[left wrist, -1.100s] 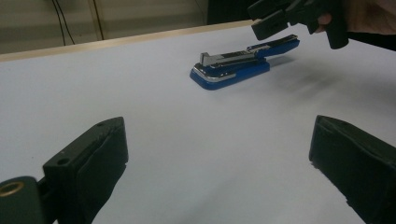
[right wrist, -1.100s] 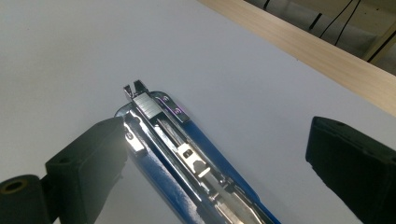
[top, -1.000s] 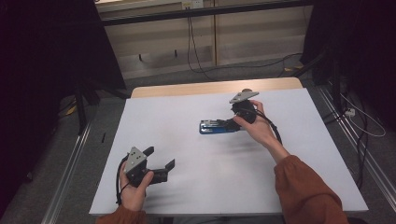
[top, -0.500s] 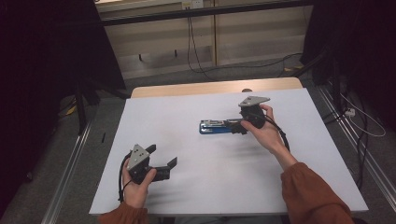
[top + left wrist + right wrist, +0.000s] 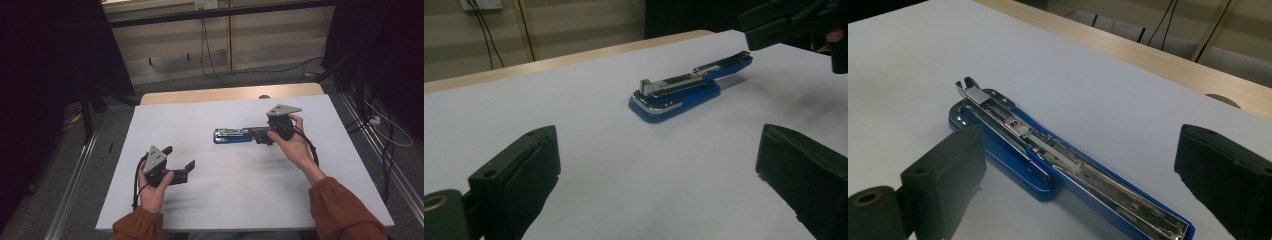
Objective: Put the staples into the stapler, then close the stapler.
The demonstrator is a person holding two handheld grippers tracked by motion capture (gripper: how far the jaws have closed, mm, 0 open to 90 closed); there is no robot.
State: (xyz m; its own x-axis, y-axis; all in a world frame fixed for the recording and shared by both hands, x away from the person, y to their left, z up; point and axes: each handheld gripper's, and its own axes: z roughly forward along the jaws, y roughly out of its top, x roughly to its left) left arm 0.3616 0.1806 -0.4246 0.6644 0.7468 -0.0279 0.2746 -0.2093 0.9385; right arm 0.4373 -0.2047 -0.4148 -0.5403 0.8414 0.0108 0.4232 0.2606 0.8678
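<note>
A blue stapler [image 5: 231, 135] lies flat in the middle of the white table [image 5: 225, 200]. Its metal staple channel [image 5: 1048, 150] faces up and is exposed. My right gripper [image 5: 259, 136] is at the stapler's right end and points left along it. Its jaws stand open, one on each side of the stapler [image 5: 1063, 170], without touching it. My left gripper [image 5: 179, 156] is held low near the front left of the table, open and holding nothing. It faces the stapler [image 5: 684, 90] from a distance. The right gripper [image 5: 784, 22] appears at the top right of the left gripper view.
The table's wooden back edge [image 5: 225, 94] borders a floor with cables [image 5: 215, 60]. Metal rails [image 5: 75, 190] run along both sides of the table. Dark curtains hang at the left and right.
The right gripper has drawn back to the right along the stapler, from above its rear part to its right end. The left gripper has shifted slightly forward.
</note>
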